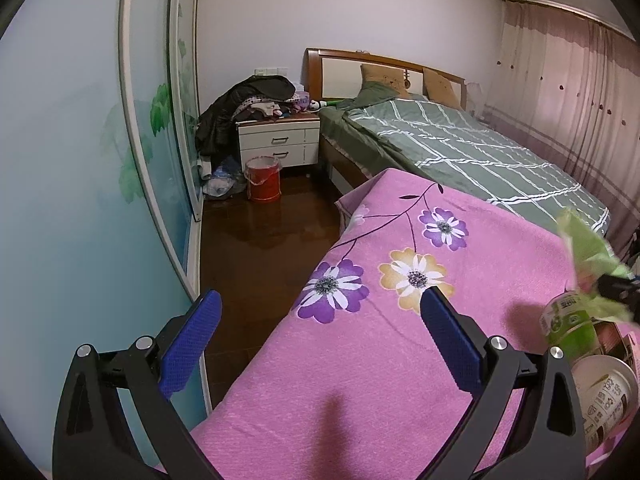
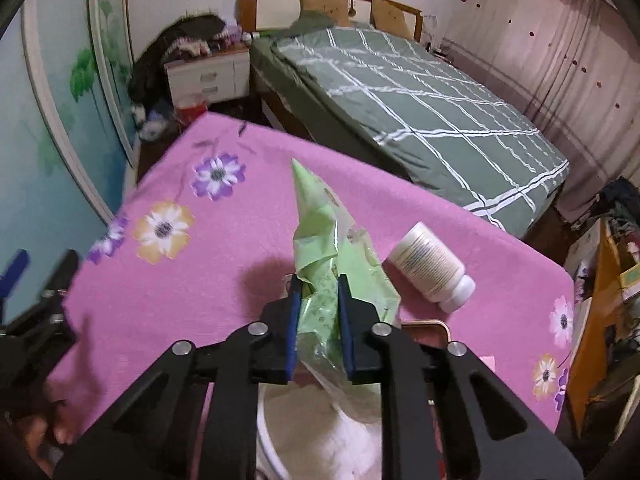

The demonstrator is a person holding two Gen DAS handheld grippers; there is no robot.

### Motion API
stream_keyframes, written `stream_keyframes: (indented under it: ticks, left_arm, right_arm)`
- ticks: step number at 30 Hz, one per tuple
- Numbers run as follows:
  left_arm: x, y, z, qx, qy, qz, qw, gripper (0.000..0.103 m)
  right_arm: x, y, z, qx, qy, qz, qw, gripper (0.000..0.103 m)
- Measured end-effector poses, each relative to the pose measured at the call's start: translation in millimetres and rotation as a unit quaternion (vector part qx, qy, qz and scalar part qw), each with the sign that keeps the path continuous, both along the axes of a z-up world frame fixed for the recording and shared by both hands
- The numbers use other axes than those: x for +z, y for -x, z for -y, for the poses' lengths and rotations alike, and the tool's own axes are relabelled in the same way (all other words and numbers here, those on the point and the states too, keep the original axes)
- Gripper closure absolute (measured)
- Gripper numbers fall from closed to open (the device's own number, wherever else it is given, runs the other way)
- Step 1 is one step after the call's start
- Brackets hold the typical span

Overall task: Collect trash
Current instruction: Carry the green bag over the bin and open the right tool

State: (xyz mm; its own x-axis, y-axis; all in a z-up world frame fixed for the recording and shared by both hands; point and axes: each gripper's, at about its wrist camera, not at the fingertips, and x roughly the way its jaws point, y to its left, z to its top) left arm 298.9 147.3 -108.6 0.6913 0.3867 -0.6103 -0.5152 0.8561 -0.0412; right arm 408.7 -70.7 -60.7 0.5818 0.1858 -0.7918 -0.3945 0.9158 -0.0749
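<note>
My right gripper (image 2: 320,282) is shut on a crumpled light-green plastic wrapper (image 2: 318,224), whose pointed end sticks up past the blue pads. It hangs over a white round container (image 2: 304,420) on the pink flowered blanket (image 2: 224,264). A white bottle (image 2: 430,268) lies on its side just right of the wrapper. In the left wrist view the wrapper (image 1: 588,252) shows at the right edge, above a green-labelled bottle (image 1: 568,328) and a paper cup (image 1: 604,396). My left gripper (image 1: 320,300) is open and holds nothing, over the blanket's left edge.
A red bucket (image 1: 263,180) with a plastic liner stands on the dark wood floor by a white nightstand (image 1: 280,144) piled with clothes. A bed with a green checked cover (image 1: 460,148) lies beyond the blanket. A painted wardrobe door (image 1: 80,160) runs along the left.
</note>
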Motion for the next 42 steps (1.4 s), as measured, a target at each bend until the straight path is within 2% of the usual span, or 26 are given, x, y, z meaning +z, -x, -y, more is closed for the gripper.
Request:
stream_keyframes:
  ticks: [5,12,17,20,23,28,32,37,41,42]
  left_arm:
    - [0.9,0.0,3.1,-0.007,-0.002,0.000,1.0000,0.005]
    - [4.1,1.2,9.6,-0.027,0.003,0.010,0.9996,0.005]
    - [5.6,0.8,14.3,-0.047,0.010,0.017,0.9987,0.005]
    - [6.5,1.1,20.0,-0.064,0.014,0.023,0.9976,0.005]
    - [7.9,1.0,25.1,-0.082,0.017,0.028,0.9961,0.005]
    - [13.5,3.4,41.2,-0.112,0.002,0.042,0.9928,0.005]
    - [16.2,4.9,54.4,-0.130,-0.021,0.047,0.9902,0.005]
    - [16.6,5.7,62.0,-0.138,-0.032,0.044,0.9889,0.005]
    - [16.0,5.5,63.3,-0.140,-0.030,0.041,0.9889,0.005]
    - [16.1,4.9,63.0,-0.141,-0.029,0.041,0.9888,0.005]
  right_arm:
    - [28.3,28.5,20.9,0.009,-0.051,0.020,0.998,0.088]
    - [44.7,77.1,74.1,-0.007,-0.112,0.039,0.993,0.088]
    - [51.4,122.7,136.7,-0.060,-0.130,0.076,0.987,0.088]
    - [47.6,150.2,189.6,-0.126,-0.117,0.103,0.980,0.088]
    - [35.8,170.8,244.1,-0.199,-0.108,0.109,0.968,0.087]
    - [-1.6,197.7,339.4,-0.325,-0.096,0.085,0.937,0.087]
    - [-38.8,209.5,386.9,-0.381,-0.086,0.049,0.919,0.087]
    - [-78.0,211.2,420.8,-0.420,-0.087,0.009,0.903,0.085]
    - [-98.3,208.3,433.7,-0.437,-0.082,-0.009,0.896,0.080]
    - [-101.3,208.5,434.7,-0.440,-0.081,-0.010,0.894,0.073]
